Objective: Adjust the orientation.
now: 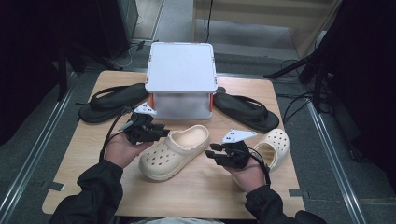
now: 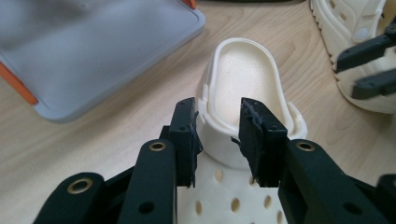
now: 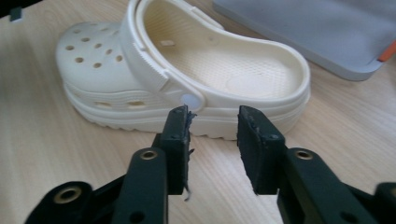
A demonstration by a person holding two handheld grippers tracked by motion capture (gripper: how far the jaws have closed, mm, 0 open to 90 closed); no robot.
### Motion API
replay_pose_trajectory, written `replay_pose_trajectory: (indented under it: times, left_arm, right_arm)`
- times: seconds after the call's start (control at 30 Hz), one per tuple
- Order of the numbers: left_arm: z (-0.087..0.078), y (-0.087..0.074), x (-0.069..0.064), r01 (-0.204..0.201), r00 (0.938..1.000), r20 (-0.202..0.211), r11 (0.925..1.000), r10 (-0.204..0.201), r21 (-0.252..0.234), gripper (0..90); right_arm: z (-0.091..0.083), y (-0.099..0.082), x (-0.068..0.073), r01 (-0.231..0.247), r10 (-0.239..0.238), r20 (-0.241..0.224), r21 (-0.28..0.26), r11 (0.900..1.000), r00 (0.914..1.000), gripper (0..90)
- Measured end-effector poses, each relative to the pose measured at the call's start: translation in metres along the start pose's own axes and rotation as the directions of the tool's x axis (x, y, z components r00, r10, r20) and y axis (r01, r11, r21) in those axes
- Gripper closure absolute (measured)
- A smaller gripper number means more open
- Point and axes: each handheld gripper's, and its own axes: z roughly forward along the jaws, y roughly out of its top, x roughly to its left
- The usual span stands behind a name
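Note:
A cream clog [image 1: 173, 154] lies in the middle of the wooden table [image 1: 201, 191], toe toward the person. A second cream clog [image 1: 275, 147] lies on its side at the right. My left gripper [image 1: 163, 133] hovers at the first clog's left. In the left gripper view that clog [image 2: 243, 70] has its folded strap between my left gripper's [image 2: 218, 105] parted jaws; no pad presses on it. My right gripper [image 1: 211, 151] sits between the two clogs. In the right gripper view it [image 3: 213, 112] is open, with nothing between the jaws, just short of the clog's [image 3: 210, 60] side.
A white lidded box [image 1: 181, 67] with orange clips stands at the table's back middle. One black flip-flop [image 1: 112, 100] lies left of it, another [image 1: 247, 112] right of it. Bare wood runs along the near edge. Dark stands and cables surround the table.

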Motion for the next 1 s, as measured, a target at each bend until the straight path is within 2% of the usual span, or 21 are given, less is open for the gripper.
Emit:
replay_pose_trajectory:
  times: [0.07,0.1,0.13,0.17,0.27,0.37,0.4,0.5,0.57,0.7,0.83,1.0]
  left_arm:
    - [-0.007,-0.008,-0.002,0.006,0.9999,-0.012,1.0000,-0.006,0.003,71.5]
    - [-0.007,-0.008,-0.002,0.006,0.9999,-0.012,1.0000,-0.006,0.003,73.3]
    - [-0.010,-0.014,-0.004,0.014,0.9997,-0.020,0.9999,-0.014,0.000,75.1]
    - [-0.010,-0.014,-0.004,0.014,0.9997,-0.020,0.9999,-0.014,0.000,76.4]
    - [-0.015,-0.024,-0.008,0.037,0.9993,-0.008,0.9993,-0.037,0.007,81.8]
    - [-0.018,-0.033,-0.014,0.038,0.9992,-0.014,0.9991,-0.038,0.021,88.8]
    - [-0.020,-0.038,-0.017,0.051,0.9987,-0.003,0.9986,-0.051,0.011,89.3]
    - [-0.019,-0.044,-0.021,0.058,0.9983,-0.004,0.9982,-0.058,0.017,89.5]
    - [-0.015,-0.050,-0.024,0.062,0.9980,-0.016,0.9977,-0.062,0.025,89.6]
    - [-0.002,-0.059,-0.023,0.069,0.9967,-0.049,0.9949,-0.065,0.074,89.5]
    - [0.001,-0.063,-0.021,0.077,0.9965,-0.038,0.9950,-0.074,0.063,89.6]
    - [0.003,-0.064,-0.022,0.079,0.9962,-0.041,0.9954,-0.077,0.055,89.6]
  right_arm:
    - [0.002,0.002,-0.004,-0.004,0.004,0.013,0.008,1.0000,0.9999,75.7]
    - [0.002,0.002,-0.004,-0.004,0.004,0.013,0.008,1.0000,0.9999,75.7]
    - [0.004,0.003,-0.006,-0.009,0.009,0.012,0.013,0.9999,0.9999,80.5]
    - [0.004,0.003,-0.006,-0.009,0.009,0.012,0.013,0.9999,0.9999,80.5]
    - [0.009,0.007,-0.011,-0.020,0.020,0.009,0.023,0.9995,0.9998,89.7]
    - [0.017,0.012,-0.015,-0.022,0.021,0.015,0.034,0.9992,0.9997,90.0]
    - [0.019,0.014,-0.016,-0.019,0.018,0.019,0.032,0.9993,0.9997,90.0]
    - [0.023,0.017,-0.019,-0.013,0.012,0.022,0.029,0.9995,0.9997,90.0]
    - [0.028,0.019,-0.021,-0.023,0.022,0.018,0.038,0.9990,0.9996,90.0]
    - [0.037,0.022,-0.026,-0.003,0.002,0.018,0.051,0.9987,0.9998,90.0]
    - [0.044,0.027,-0.031,-0.008,0.006,0.027,0.045,0.9990,0.9996,90.0]
    - [0.056,0.028,-0.032,0.005,-0.007,0.025,0.082,0.9966,0.9997,90.0]
